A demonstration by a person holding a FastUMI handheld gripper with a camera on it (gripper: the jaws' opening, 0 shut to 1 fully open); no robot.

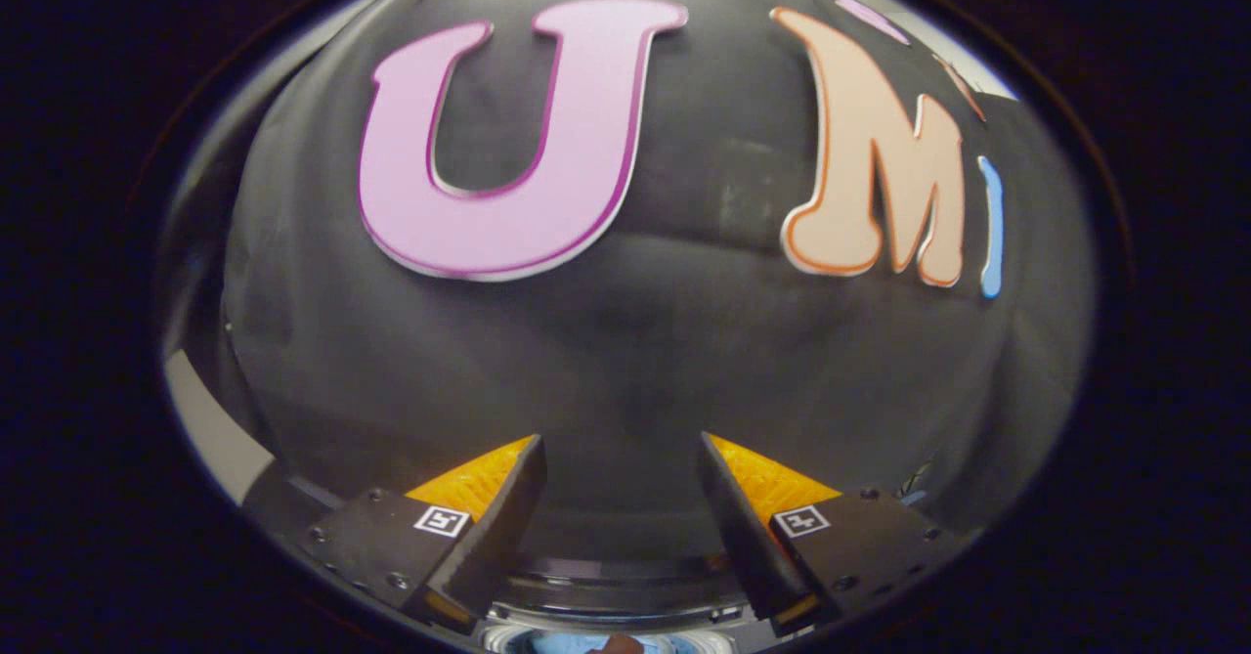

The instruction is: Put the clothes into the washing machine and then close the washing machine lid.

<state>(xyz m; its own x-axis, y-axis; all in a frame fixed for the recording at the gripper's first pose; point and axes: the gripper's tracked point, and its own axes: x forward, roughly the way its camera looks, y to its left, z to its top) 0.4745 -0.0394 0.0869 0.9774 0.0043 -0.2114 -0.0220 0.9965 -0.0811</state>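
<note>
My gripper is open, with a wide gap between its fingers and nothing held in it. It faces the black cloth wall close ahead. Under the fingers, nearest the camera, curves a dark rounded rim, which may be the washing machine's top. Below that rim I see a pale ring with a patch of something blue inside it. I cannot tell whether the blue patch is clothing. The machine's lid is hidden from me.
The booth's cloth wall stands just beyond the fingertips and spans the space ahead. A pale strip runs past the cloth's edge to the left of the fingers.
</note>
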